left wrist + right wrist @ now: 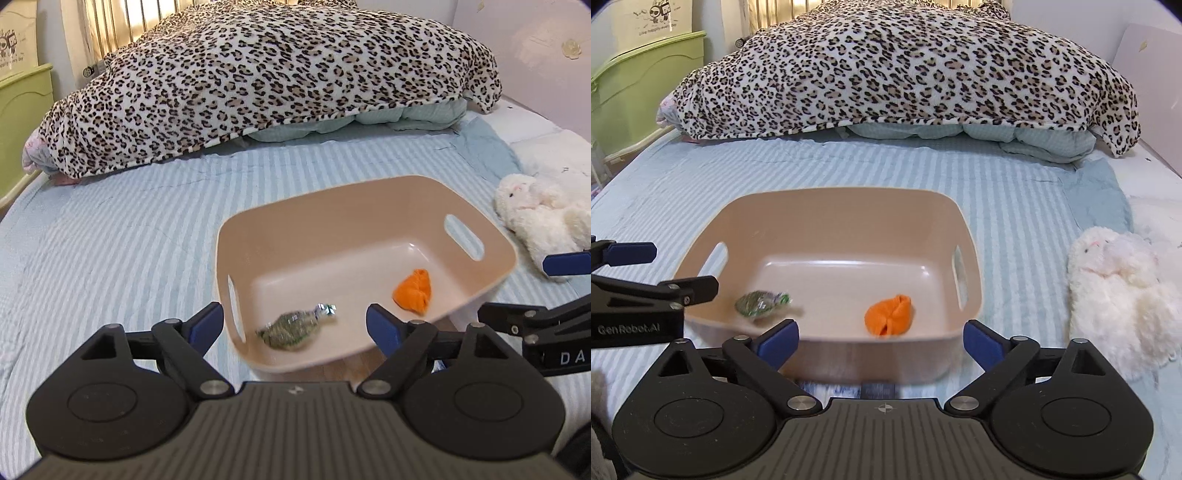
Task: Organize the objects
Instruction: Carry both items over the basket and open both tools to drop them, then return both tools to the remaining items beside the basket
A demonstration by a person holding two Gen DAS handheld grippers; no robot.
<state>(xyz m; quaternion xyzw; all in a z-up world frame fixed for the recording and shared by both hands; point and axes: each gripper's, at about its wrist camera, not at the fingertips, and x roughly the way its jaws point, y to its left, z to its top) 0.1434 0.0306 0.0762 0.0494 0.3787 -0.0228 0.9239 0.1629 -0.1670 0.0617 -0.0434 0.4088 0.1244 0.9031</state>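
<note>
A beige plastic bin [332, 236] [831, 221] with handle slots sits on the striped bed cover. On its floor lie a green wrapped item [291, 326] [761, 302], which looks blurred, and a crumpled orange piece [413, 291] [890, 314]. My left gripper [295, 323] is open over the bin's near left corner, above the green item, with nothing between its blue pads. My right gripper [879, 338] is open over the bin's near rim, just in front of the orange piece, and holds nothing. Each gripper also shows at the edge of the other's view, the right gripper [535, 288] and the left gripper [661, 271].
A white plush toy [535, 206] [1108, 288] lies on the bed to the right of the bin. A leopard-print blanket [258, 85] [905, 66] is heaped over bedding at the far end. Green furniture [22, 110] [646, 74] stands at the left.
</note>
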